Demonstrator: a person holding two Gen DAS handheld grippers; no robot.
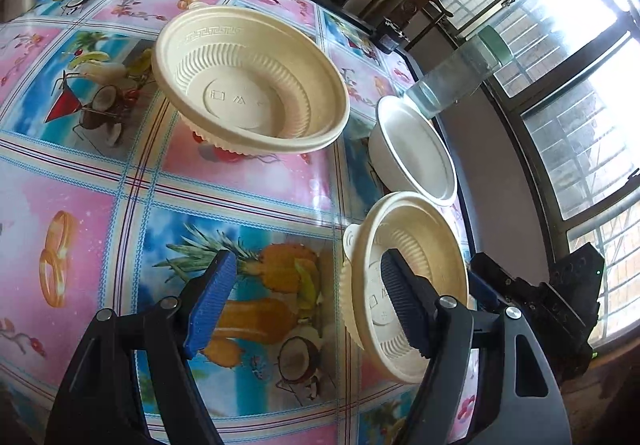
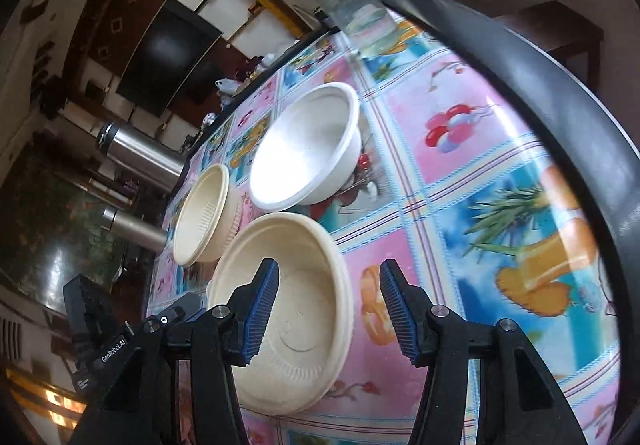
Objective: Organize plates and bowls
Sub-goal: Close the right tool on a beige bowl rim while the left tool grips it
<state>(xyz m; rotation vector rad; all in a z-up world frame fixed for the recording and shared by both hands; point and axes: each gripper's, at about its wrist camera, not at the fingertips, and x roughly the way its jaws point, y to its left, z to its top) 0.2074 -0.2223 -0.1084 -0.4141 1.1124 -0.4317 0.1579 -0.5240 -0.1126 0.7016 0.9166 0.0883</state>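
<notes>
Fruit-print surface (image 2: 460, 117) carries three bowls; right gripper (image 2: 326, 309), jaws wide and empty, straddles the near cream bowl's (image 2: 304, 285) rim at lower centre, likely closing next for stacking.

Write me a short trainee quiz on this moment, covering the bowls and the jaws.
1. How many bowls stand on the table?
2. True or false: the white bowl is stacked inside a cream one.
3. The right gripper has its jaws: A) shut on a rim; B) open, one on either side of the nearest cream bowl rim; C) out of view.
Key: 1. three; 2. false; 3. B.
</notes>
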